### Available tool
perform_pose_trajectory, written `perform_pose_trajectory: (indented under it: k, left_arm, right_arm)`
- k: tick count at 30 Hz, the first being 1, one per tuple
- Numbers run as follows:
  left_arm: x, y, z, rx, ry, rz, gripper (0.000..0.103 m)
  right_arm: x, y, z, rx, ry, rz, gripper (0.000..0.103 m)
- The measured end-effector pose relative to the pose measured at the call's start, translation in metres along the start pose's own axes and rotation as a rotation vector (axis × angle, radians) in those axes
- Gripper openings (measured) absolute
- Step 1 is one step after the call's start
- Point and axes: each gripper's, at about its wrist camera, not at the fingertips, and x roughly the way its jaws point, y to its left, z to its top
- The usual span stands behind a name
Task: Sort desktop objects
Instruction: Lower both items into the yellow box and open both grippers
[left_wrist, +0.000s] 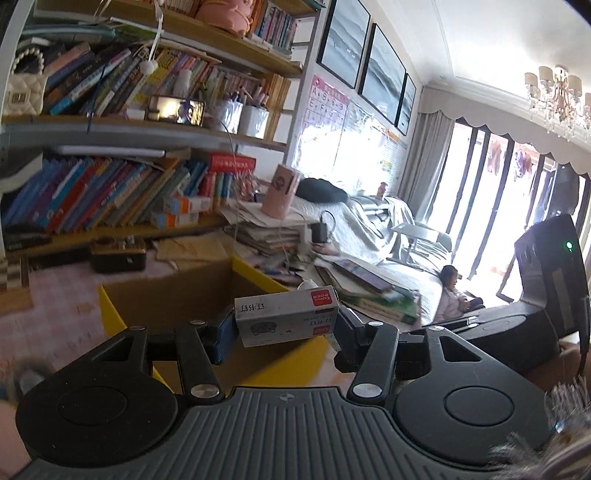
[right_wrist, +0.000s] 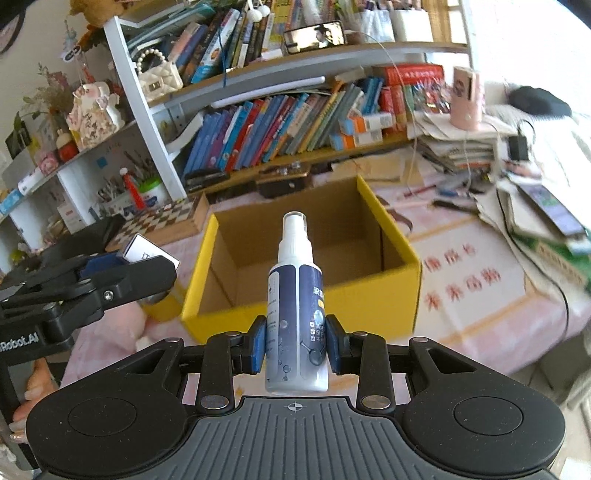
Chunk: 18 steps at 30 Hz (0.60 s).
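Note:
My left gripper is shut on a small white box of staples with a red label, held crosswise above the near edge of the yellow cardboard box. My right gripper is shut on a white and blue spray bottle, upright, nozzle up, just in front of the yellow cardboard box, whose brown inside shows nothing in it. In the right wrist view the left gripper hangs at the box's left corner with the white box between its pads.
Shelves packed with books rise behind the box. A dark small case and a chessboard lie behind it. Stacks of papers, a pink cup, pens and cables crowd the right. A person sits by the sofa.

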Motion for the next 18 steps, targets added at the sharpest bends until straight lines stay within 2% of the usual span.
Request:
perform_pose_trajectory:
  k: [5,9,14,18]
  left_arm:
    - [0.028,0.016,0.013,0.035,0.004,0.017,0.052]
    - [0.058,0.032,0.016,0.031,0.048,0.024,0.052]
    - [0.106,0.050,0.017,0.067,0.154,0.048,0.052]
    - [0.142,0.067,0.013,0.042,0.261,0.063,0.052]
  right_arm:
    - [0.035,-0.003,0.026,-0.076,0.021,-0.016,0.033]
    - [0.069,-0.005,0.042,-0.160,0.065,-0.056,0.033]
    - [0.114,-0.014,0.059,-0.203,0.148,-0.073,0.033]
    - [0.148,-0.009,0.066,-0.330,0.217,-0.096,0.033]
